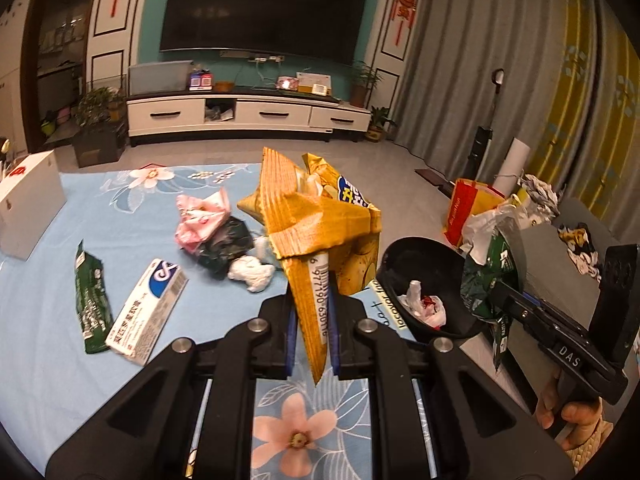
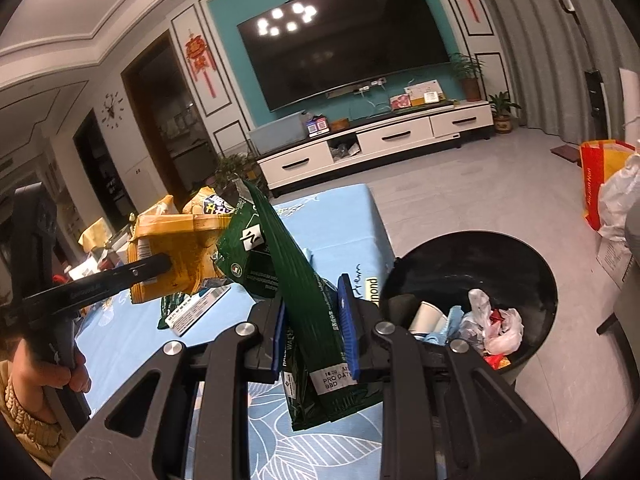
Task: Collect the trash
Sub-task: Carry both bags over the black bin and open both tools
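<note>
Two wrappers held, one bin low on the right

Both tools are clamped on trash. The left tool (image 1: 312, 332) pinches a crumpled yellow foil snack bag (image 1: 316, 220) by its lower end, the bag standing up and away from it. The right tool (image 2: 316, 332) grips a long dark-green foil wrapper (image 2: 296, 280), its length running up toward the upper left. A round black plastic bin (image 2: 532, 268) sits lower right of both, off the edge of the blue floral surface (image 1: 52, 288); the right tool looks nearer.
</note>
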